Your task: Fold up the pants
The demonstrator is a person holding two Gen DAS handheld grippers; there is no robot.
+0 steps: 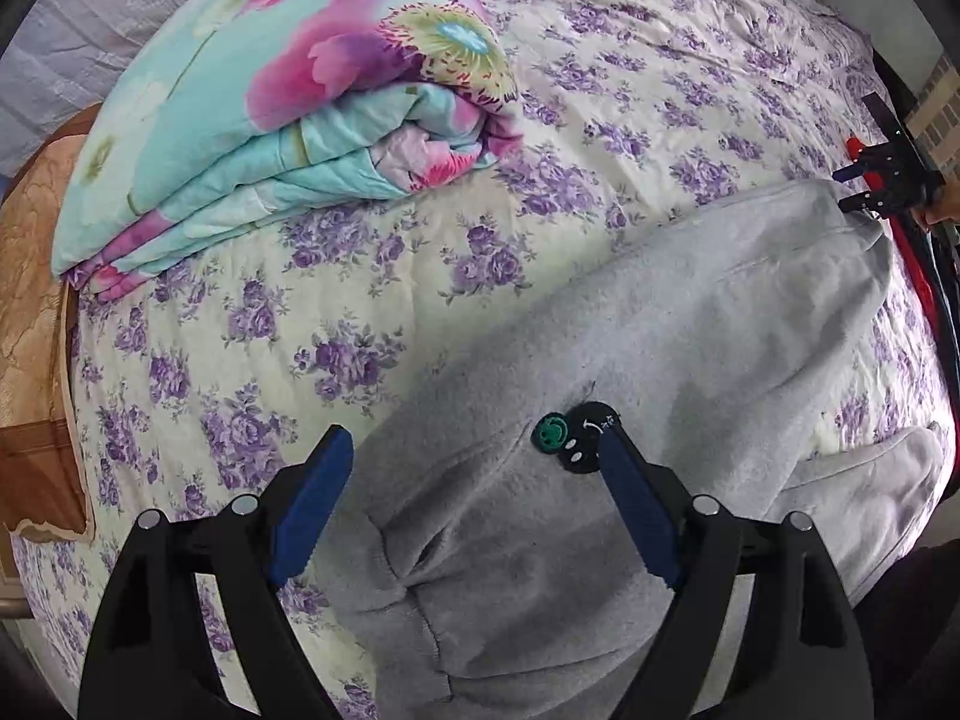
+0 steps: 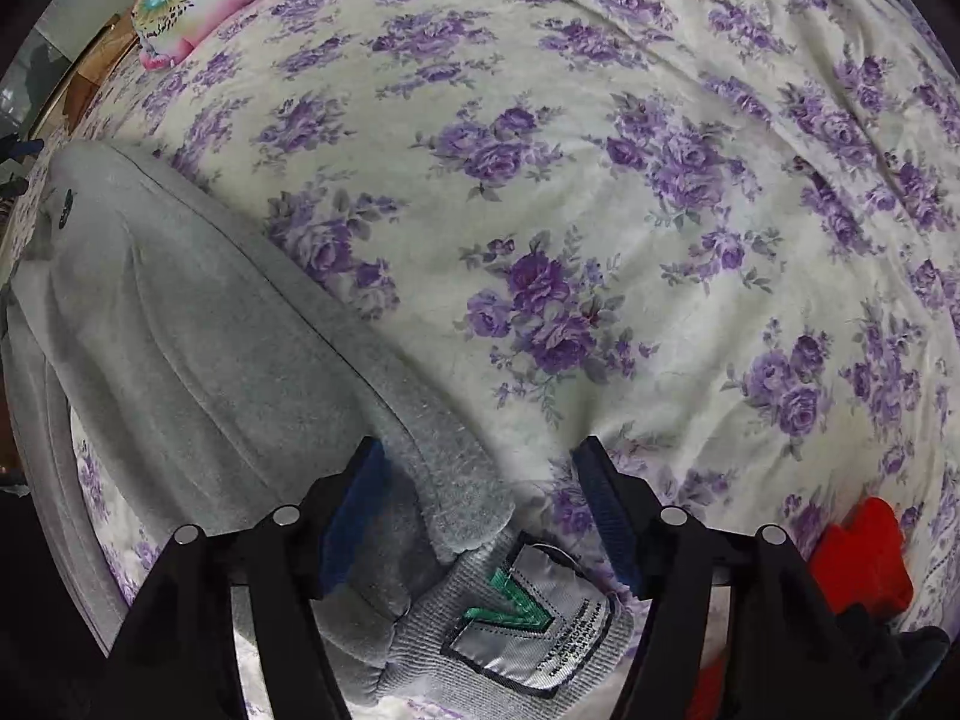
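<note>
- The left hand-held gripper (image 1: 474, 450) points steeply down over the grey pants (image 1: 660, 324), jaws spread wide, its blue fingers (image 1: 312, 498) clear of the fabric.
- The right hand-held gripper (image 2: 480, 504) points straight down at the pants' cuff end, jaws apart astride the cuff, not visibly pressing it.

One pair of grey pants (image 1: 630, 330) and one folded floral quilt (image 1: 270, 120) are seen on one bed (image 1: 630, 60). Two grippers are counted, left gripper (image 1: 474, 480) and right gripper (image 2: 480, 510).
</note>
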